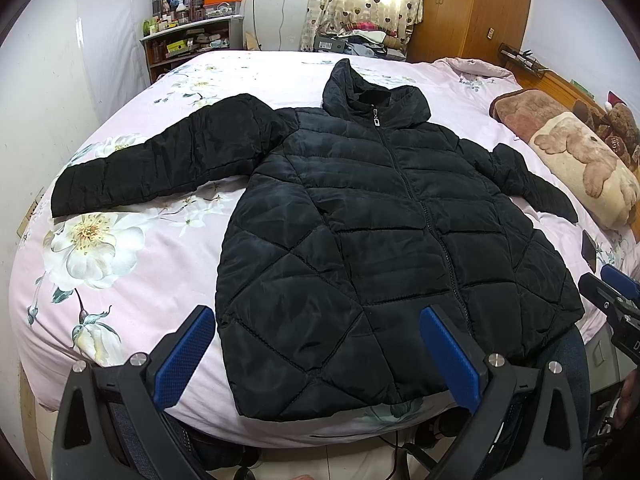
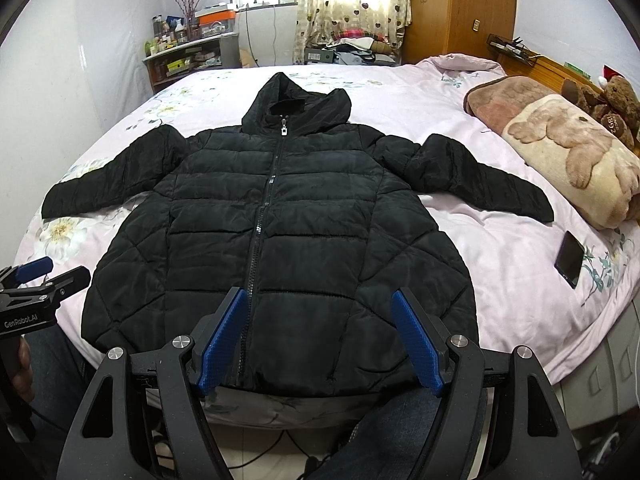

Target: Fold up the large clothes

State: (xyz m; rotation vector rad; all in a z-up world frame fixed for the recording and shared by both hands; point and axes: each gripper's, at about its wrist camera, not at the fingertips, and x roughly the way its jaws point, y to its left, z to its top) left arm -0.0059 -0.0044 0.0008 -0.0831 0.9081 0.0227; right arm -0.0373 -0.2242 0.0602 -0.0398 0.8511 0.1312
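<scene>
A black hooded puffer jacket point(image 2: 280, 216) lies front-up and zipped on the floral bedsheet point(image 1: 120, 264), both sleeves spread, hem at the near edge. The left gripper point(image 1: 316, 356) and right gripper point(image 2: 320, 340) hover over that hem, jaws spread, holding nothing. A phone point(image 2: 570, 258) lies beside a folded blanket point(image 2: 572, 160)

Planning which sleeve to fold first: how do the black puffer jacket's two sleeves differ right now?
The left sleeve lies over large white flower prints; the right sleeve lies on plainer pink sheet. The right sleeve ends near a brown bear-print pillow and a black phone; the left sleeve has neither nearby. Both lie flat, spread outward, ungripped.
</scene>
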